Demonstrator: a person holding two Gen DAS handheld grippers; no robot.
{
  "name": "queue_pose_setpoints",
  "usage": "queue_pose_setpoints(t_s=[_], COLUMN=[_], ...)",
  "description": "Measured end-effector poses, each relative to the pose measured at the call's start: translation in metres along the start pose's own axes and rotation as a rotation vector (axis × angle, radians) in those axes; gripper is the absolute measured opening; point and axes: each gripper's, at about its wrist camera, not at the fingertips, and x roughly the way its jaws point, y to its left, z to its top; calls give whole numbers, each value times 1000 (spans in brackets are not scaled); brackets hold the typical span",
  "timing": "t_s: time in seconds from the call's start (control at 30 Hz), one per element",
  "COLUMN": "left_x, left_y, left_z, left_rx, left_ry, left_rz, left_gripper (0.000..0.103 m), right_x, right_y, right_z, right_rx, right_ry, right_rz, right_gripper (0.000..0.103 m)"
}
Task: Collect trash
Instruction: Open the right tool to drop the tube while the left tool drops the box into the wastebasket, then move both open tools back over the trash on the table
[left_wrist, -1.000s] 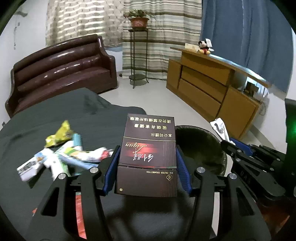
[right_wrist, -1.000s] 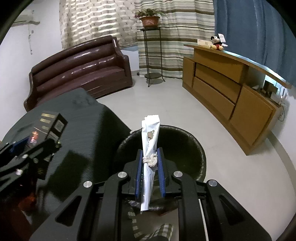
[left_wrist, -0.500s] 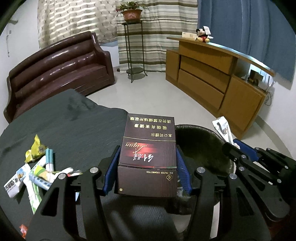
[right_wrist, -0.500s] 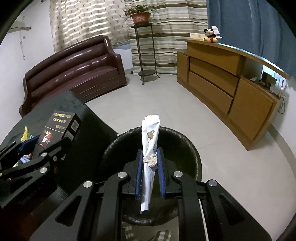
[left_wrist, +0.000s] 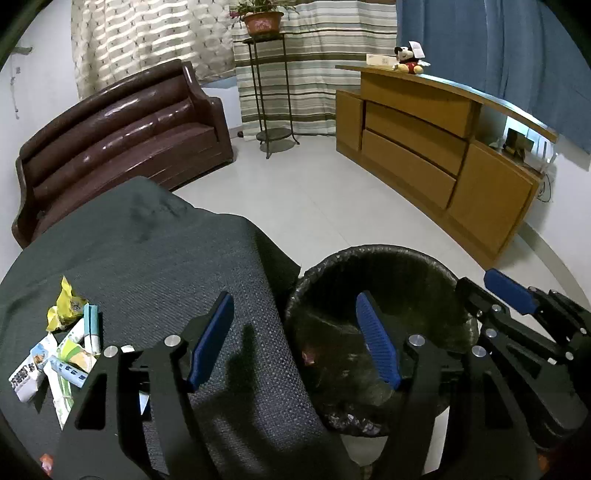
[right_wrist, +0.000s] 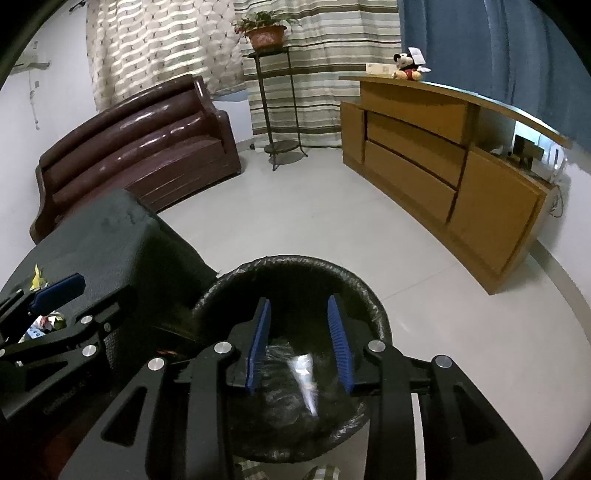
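— How do the two tongs stand?

— The left gripper (left_wrist: 295, 343) is spread wide, its blue pads (left_wrist: 212, 343) far apart and nothing between them. One pad hangs over the dark cloth of the table (left_wrist: 155, 258), the other over the mouth of the trash bin (left_wrist: 373, 258).

— And the other one?

— The right gripper (right_wrist: 299, 343) is released as well, though parted less widely than the left, and it grips nothing. It hangs right over the bin (right_wrist: 295, 264), both pads inside the outline of the rim as seen from its own camera (whether they touch the liner I cannot tell).

— Where is the trash?

— A pale, shiny wrapper (right_wrist: 304, 376) lies down in the bin, seen between the right pads; it is blurred. From the left camera a small reddish patch (left_wrist: 307, 356) shows in the dark of the bin, too dim to name. More trash lies on the table at the left: a heap of wrappers (left_wrist: 59, 358), with a yellow crumpled one (left_wrist: 66, 308) at the far end and a pale blue tube (left_wrist: 91, 325) just beside it.

— The bin itself?

— It is black-lined, standing on the pale floor (left_wrist: 332, 206), right against the draped corner of the table.
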Motion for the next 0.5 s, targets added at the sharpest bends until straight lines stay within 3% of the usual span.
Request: queue_pose_setpoints(t_s=[0.23, 0.5], left_x=[-13, -35], left_y=[5, 24], left_z=[-1, -11], left_rx=[-14, -42], left_ry=[-15, -23], left_rz=[6, 13], left_gripper=[72, 73], right_x=[-10, -17], right_y=[1, 6], right_z=[0, 1], right_rx=[-8, -22], right_ry=[-23, -17], right_rz=[-10, -1], right_gripper=[42, 43])
